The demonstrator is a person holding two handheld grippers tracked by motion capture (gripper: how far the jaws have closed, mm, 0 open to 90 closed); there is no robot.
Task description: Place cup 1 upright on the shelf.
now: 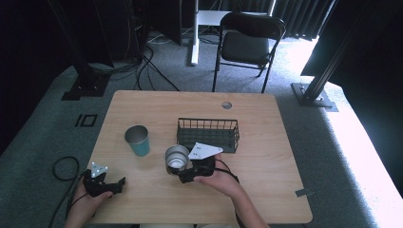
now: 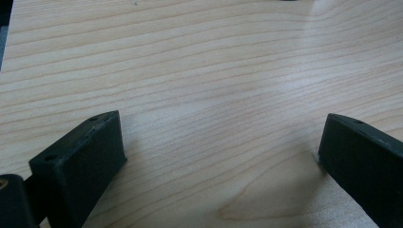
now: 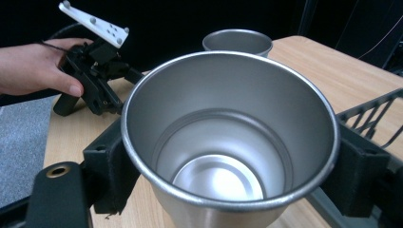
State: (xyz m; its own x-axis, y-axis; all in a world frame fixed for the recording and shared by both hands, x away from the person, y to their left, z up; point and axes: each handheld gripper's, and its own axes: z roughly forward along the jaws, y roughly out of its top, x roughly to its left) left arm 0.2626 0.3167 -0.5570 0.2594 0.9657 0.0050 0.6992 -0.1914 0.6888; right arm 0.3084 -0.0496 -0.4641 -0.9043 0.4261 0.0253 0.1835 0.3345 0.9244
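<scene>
- Steel cup, shiny, round and empty, stands upright on the pale wooden table, just in front of the black wire basket and near the table's middle.
- Right gripper, black with a white three-cornered plate on top, is held by the person's right hand; in the right gripper view its two black jaws sit against opposite sides of the cup just under the rim, clasping it.
- Teal tumbler with a metal rim stands upright to the left of the steel cup, apart from it; in the right gripper view its rim shows beyond the held cup.
- Left gripper rests low at the table's near left corner in the person's left hand, well apart from both cups.
- In the left gripper view its jaws stand wide apart with bare wood grain between them, holding nothing.
- Black folding chair stands on the grey carpet beyond the table's far edge.
</scene>
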